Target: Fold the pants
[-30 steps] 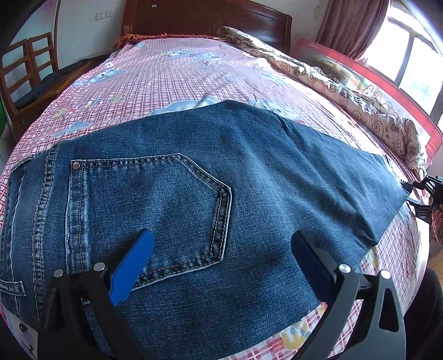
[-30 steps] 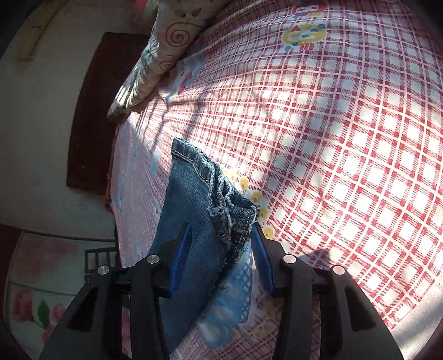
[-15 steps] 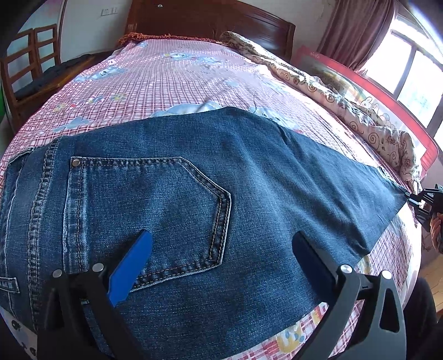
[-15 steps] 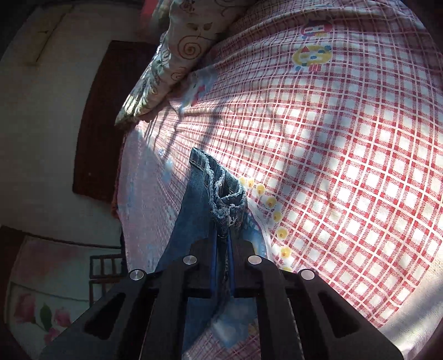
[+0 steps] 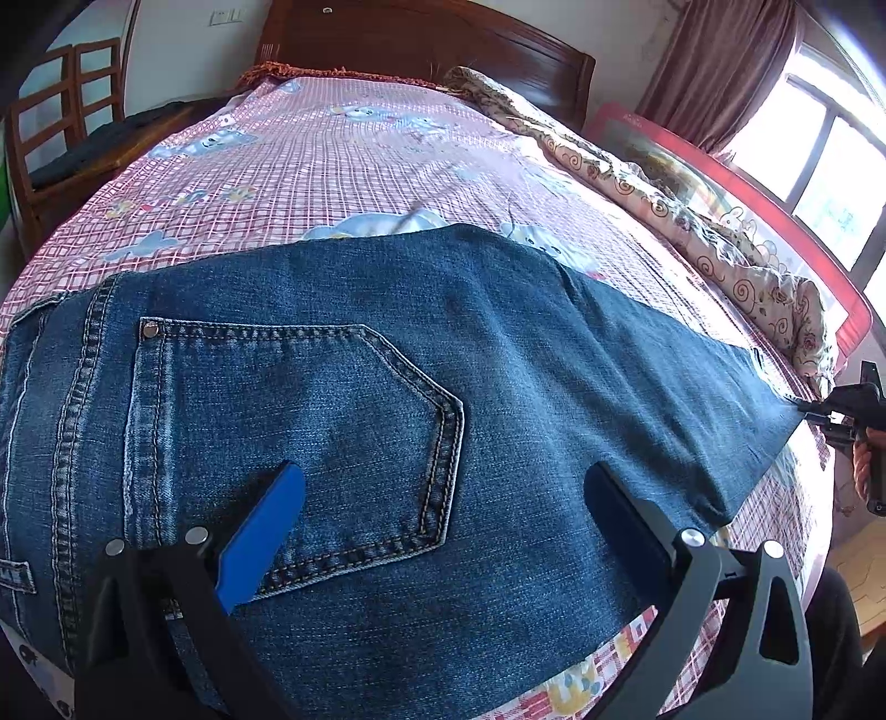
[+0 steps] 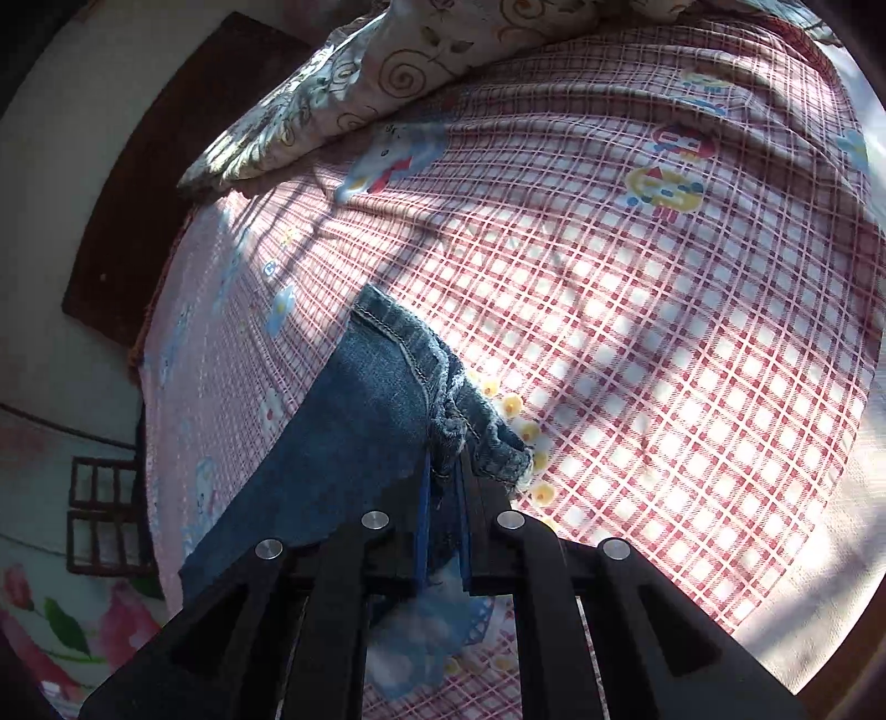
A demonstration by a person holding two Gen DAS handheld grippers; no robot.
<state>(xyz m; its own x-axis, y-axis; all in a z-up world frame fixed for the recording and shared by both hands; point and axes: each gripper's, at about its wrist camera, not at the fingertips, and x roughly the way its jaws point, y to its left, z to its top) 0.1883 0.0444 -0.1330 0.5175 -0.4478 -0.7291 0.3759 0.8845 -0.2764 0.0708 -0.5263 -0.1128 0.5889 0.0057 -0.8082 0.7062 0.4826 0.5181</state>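
Note:
Blue jeans (image 5: 387, 387) lie flat across the bed, back pocket up, the waist at the left and the legs stretching right. My left gripper (image 5: 443, 487) is open and hovers over the seat of the jeans, beside the back pocket (image 5: 310, 432). My right gripper (image 6: 443, 471) is shut on the frayed hem (image 6: 459, 421) of the leg end and holds it a little off the sheet. It also shows in the left wrist view (image 5: 814, 412) at the far right, pinching the leg end.
The bed has a red-and-white checked sheet (image 6: 664, 332). A spiral-patterned quilt (image 5: 692, 221) lies along the far right side by a red rail (image 5: 775, 210). A wooden headboard (image 5: 421, 44) is at the back, wooden chairs (image 5: 50, 127) at the left.
My right gripper closed on the hem of the leg end and lifted it slightly. My left gripper stayed open over the seat, with only a small shift of view.

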